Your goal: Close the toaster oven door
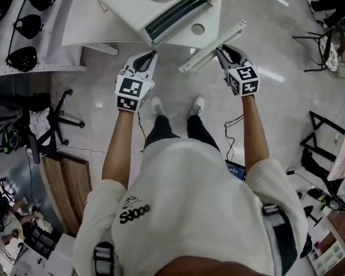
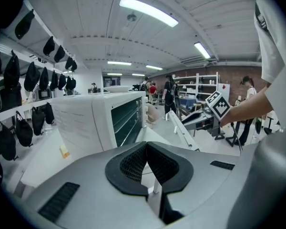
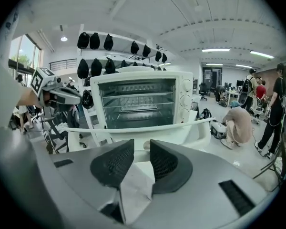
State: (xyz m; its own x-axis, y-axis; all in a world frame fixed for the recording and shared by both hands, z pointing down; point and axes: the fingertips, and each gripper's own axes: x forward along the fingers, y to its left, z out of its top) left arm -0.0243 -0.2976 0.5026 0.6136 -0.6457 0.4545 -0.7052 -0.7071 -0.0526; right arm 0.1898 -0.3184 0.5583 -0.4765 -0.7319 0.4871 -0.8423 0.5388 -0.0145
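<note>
At the upper left of centre in the head view, the grey left tool (image 1: 151, 55) with black ribbed pads is held just below the white desk (image 1: 86, 27). In the left gripper view this left tool (image 2: 146, 145) is seen clenched, its pads meeting at the tips with nothing between them. The white boxy metal toaster oven (image 1: 178, 7) is stood on the desk at top centre, its cavity exposed. Its white door (image 1: 210, 42) is swung down and left open. At the upper right of centre, the grey right tool (image 1: 222, 49) is held just beside the door's outer edge. In the right gripper view the right tool (image 3: 142, 149) is seen released, jaws apart and empty, and the door (image 3: 181, 132) is seen just beyond them.
</note>
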